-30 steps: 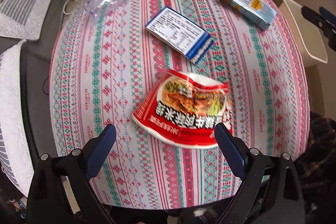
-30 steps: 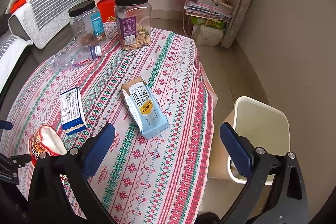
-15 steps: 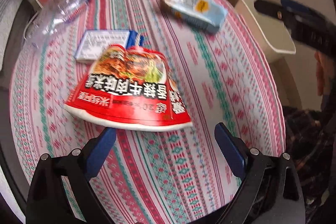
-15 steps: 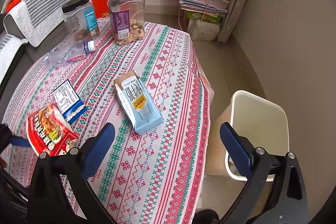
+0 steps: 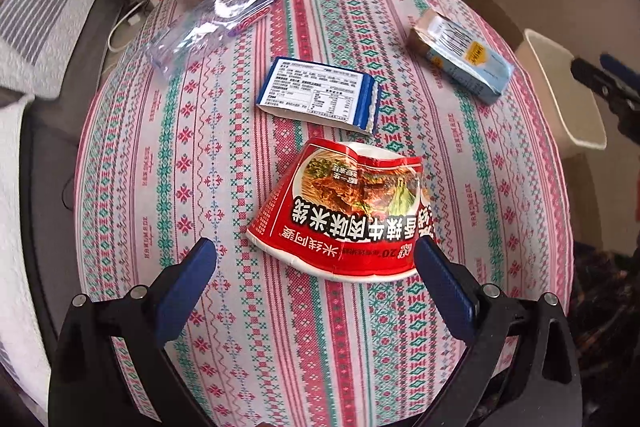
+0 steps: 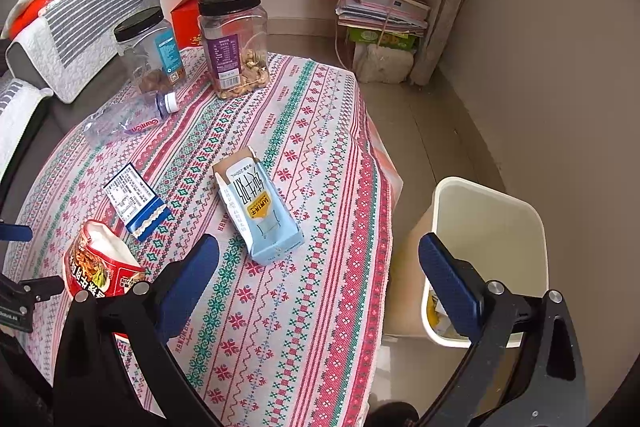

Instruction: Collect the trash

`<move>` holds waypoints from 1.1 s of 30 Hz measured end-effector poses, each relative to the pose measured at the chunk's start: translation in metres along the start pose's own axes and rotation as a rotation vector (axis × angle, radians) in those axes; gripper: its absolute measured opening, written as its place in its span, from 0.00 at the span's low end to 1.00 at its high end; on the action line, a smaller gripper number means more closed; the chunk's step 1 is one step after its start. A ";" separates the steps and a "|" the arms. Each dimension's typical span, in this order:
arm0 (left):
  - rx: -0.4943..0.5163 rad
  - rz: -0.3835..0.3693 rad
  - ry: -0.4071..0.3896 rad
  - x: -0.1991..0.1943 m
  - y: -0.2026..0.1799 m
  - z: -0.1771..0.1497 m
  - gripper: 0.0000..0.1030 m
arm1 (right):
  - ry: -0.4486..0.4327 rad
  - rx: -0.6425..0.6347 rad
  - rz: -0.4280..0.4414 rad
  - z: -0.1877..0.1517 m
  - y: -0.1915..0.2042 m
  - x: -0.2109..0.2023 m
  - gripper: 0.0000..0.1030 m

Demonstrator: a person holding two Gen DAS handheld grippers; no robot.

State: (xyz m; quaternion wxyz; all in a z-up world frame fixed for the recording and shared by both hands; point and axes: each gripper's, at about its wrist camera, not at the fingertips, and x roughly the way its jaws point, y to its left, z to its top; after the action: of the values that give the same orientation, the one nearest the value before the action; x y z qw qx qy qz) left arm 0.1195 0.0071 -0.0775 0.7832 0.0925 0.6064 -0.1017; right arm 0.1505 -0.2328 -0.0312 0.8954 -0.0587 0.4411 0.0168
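Red and crushed, the noodle cup (image 5: 344,215) lies on its side at lower centre of the left wrist view, on the striped tablecloth (image 5: 224,155), its rim touching the right finger of the left gripper (image 5: 316,259), whose jaws have just been opening and stand wide, gripping nothing. Above it lies a blue-and-white packet (image 5: 320,95); a clear plastic bottle (image 5: 208,23) lies at upper left, a pale blue milk carton (image 5: 464,59) at upper right. The right gripper (image 6: 320,259) is spread wide and empty, between the carton and the cream bin (image 6: 488,227) beside the table at lower right.
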 end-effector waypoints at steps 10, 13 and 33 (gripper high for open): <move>0.344 0.067 0.027 0.022 -0.017 -0.009 0.93 | 0.030 -0.009 -0.010 -0.004 0.000 0.007 0.93; 0.485 0.097 0.001 0.026 -0.028 -0.014 0.93 | 0.046 -0.008 -0.013 -0.003 0.001 0.013 0.93; 0.954 0.215 0.095 0.080 -0.074 0.016 0.93 | 0.103 0.080 -0.030 0.008 -0.018 0.051 0.93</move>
State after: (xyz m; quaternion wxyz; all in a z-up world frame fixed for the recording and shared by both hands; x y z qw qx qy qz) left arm 0.1339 -0.0725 -0.1524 0.6310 0.5075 0.5143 -0.2824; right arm 0.1892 -0.2511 -0.0654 0.8734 -0.0301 0.4858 -0.0174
